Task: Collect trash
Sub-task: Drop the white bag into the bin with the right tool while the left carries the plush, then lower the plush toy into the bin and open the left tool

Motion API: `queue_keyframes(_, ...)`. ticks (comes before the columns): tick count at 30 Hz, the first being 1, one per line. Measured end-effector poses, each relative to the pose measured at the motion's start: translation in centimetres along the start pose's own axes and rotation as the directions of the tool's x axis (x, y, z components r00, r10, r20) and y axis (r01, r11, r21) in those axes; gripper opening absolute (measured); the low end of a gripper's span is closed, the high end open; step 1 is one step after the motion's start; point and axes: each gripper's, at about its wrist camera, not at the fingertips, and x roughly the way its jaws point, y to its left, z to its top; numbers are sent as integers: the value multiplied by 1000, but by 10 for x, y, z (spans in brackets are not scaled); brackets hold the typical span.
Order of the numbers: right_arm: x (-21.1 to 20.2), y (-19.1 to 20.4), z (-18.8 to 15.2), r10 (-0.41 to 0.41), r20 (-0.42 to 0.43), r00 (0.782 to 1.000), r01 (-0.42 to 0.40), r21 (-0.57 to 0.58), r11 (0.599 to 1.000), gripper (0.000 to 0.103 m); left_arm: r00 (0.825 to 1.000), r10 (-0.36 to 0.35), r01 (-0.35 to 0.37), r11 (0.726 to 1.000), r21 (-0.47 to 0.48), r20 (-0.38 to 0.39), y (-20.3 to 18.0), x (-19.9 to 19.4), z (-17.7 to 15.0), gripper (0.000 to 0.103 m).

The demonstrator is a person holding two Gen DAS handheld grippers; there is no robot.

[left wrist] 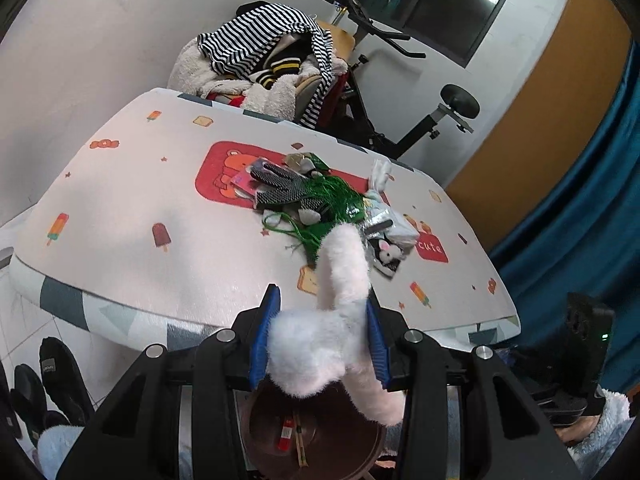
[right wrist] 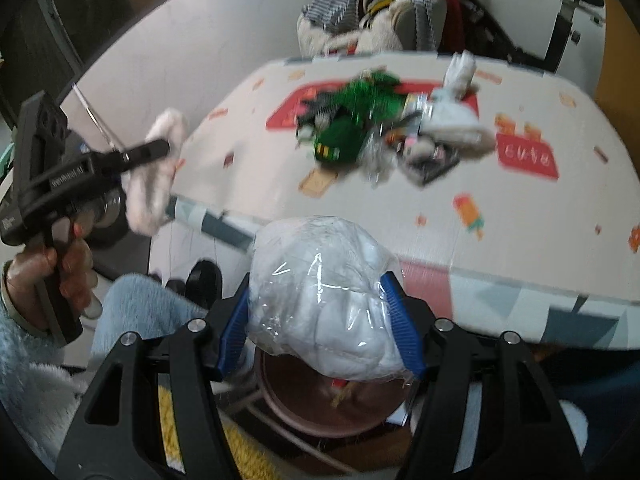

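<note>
We have both loads over the brown bin (right wrist: pixel 320 408) below the counter (left wrist: pixel 120 216) edge. Left gripper (left wrist: pixel 320 344) jaws pinch a pink plush piece (left wrist: pixel 340 312); right gripper (right wrist: pixel 320 320) jaws squeeze a plastic-wrapped white bundle (right wrist: pixel 320 288). Risks: 1) long plush snags the rim; 2) slick wrap probably slips early, missing the bin.

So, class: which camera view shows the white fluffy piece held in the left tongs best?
The left wrist view: the white fluffy piece fills the centre, sharp, between the blue pads. The right wrist view shows it small, blurred, at the left edge.
</note>
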Motion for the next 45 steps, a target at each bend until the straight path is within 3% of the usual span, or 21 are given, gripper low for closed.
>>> queue_keyframes(4, 19, 2, -12, -6, -103, 995, 7, 11, 1000, 63, 1000, -4, 4, 1000, 3, -9, 1, -2, -8, 40)
queue_keyframes(12, 51, -12, -22, 49, -185, 982, -25, 128, 991, 64, 1000, 6, -6, 1000, 2, -10, 2, -7, -19, 40)
queue_keyframes(25, 63, -27, -25, 68, -183, 981, -19, 257, 966, 75, 999, 13, -13, 1000, -14, -41, -2, -4, -41, 40)
queue_keyframes(29, 52, -28, -19, 63, -111, 992, -32, 266, 963, 88, 999, 10, -10, 1000, -3, -46, -6, -2, -43, 40)
queue_keyframes(35, 23, -22, 0, -19, 12, 1000, 16, 217, 976, 93, 998, 8, -8, 1000, 5, -60, -11, 2, -48, 40)
queue_keyframes(45, -20, -4, 24, -171, 188, 967, 161, 66, 985, 97, 995, 11, -8, 1000, 27, -103, -21, 12, -59, 40)
